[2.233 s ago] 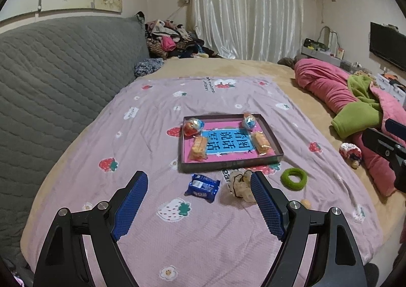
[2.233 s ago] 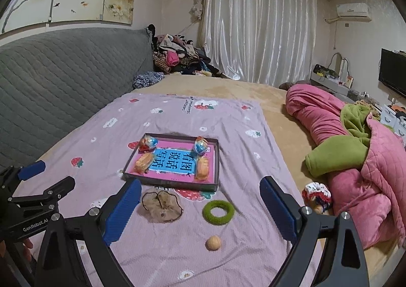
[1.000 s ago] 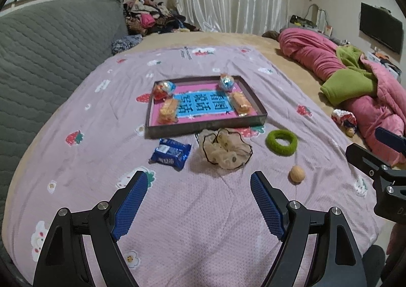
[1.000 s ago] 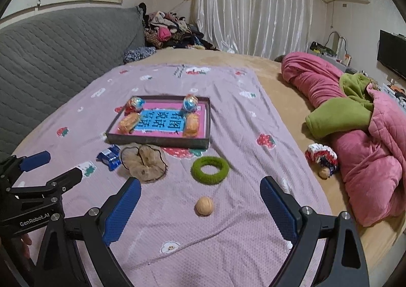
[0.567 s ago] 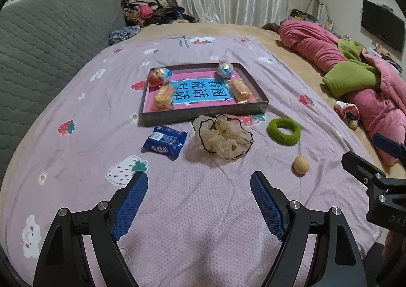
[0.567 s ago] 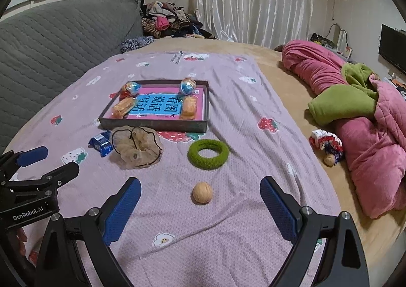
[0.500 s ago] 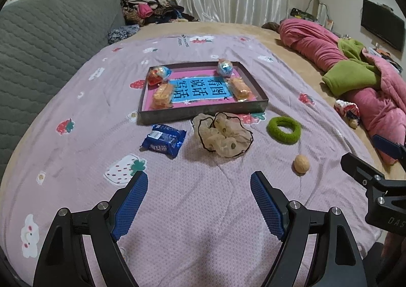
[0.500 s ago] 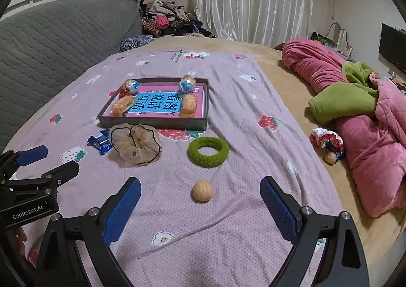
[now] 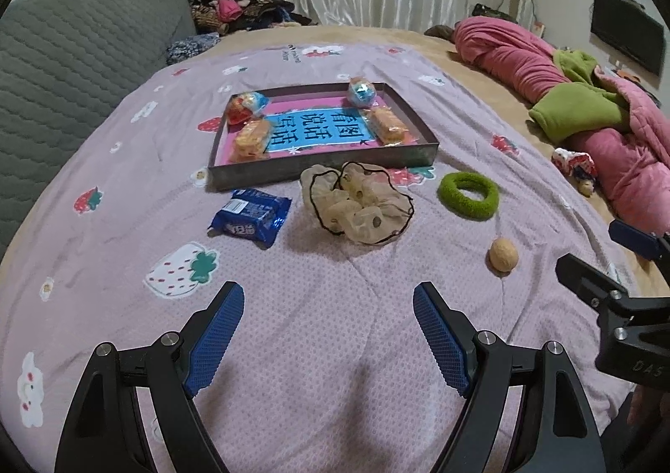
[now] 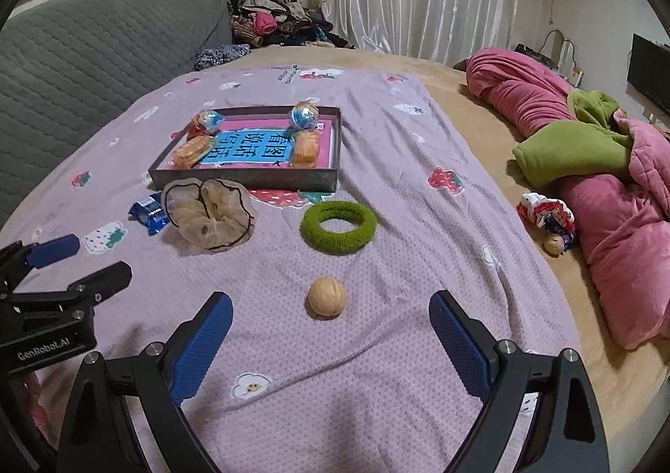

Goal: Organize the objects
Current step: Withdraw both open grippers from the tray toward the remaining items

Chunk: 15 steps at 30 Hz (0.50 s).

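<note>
Lilac cloth printed with strawberries, a bedspread [image 9: 335, 326], is spread over the bed, and the things to be organized are laid out on it. A shallow dark tray [image 9: 322, 169] is set toward the far side; two foil-wrapped sweets and two wrapped biscuits are seen inside it, on a pink and blue printed sheet. Just in front of its near wall a blue snack packet [image 9: 251, 217] and a beige gauzy scrunchie [image 9: 360, 205] are placed side by side, apart from each other. A green fuzzy ring [image 10: 338, 227] is found to the right of the scrunchie, and a walnut [image 10: 325, 297] nearer still, alone on the cloth.

The left claw [image 9: 328, 324] is held above bare cloth, its jaws wide apart and nothing between them; the packet and scrunchie lie well beyond its tips. The right claw [image 10: 331, 332] is likewise spread wide and empty, with the walnut just ahead of the gap and untouched.

A rolled pink quilt [image 10: 619, 230] with a green blanket is heaped along the right edge, and a grey padded headboard [image 9: 63, 54] is seen at the left.
</note>
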{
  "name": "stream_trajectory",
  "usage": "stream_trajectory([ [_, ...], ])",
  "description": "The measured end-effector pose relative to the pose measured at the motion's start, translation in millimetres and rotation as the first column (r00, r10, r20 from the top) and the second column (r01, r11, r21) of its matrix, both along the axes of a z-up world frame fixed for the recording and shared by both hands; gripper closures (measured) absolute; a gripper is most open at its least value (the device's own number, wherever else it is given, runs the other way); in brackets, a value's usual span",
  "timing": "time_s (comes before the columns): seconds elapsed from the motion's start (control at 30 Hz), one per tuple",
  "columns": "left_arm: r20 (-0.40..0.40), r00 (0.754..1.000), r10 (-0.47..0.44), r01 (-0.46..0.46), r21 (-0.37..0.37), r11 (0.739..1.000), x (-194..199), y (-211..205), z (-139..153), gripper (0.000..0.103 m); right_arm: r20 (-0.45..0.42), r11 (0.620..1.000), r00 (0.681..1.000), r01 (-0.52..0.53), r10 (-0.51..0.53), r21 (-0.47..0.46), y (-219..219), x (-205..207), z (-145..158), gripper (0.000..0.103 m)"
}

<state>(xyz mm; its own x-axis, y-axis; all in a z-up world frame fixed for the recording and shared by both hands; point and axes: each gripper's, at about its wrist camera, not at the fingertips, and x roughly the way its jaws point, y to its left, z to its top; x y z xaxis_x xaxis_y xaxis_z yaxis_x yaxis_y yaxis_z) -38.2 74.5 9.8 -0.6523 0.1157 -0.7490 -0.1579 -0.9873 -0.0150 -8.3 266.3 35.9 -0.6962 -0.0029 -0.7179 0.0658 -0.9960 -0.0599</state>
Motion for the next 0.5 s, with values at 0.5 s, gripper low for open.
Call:
stream_trajectory([
  [0.5,0.025,1.0,-0.01,0.009,0.018,1.0,-43,10,-19,0.019,0.035,1.0,0.999,0.009,-0.009,-0.023,13,-20,-39,0.008],
])
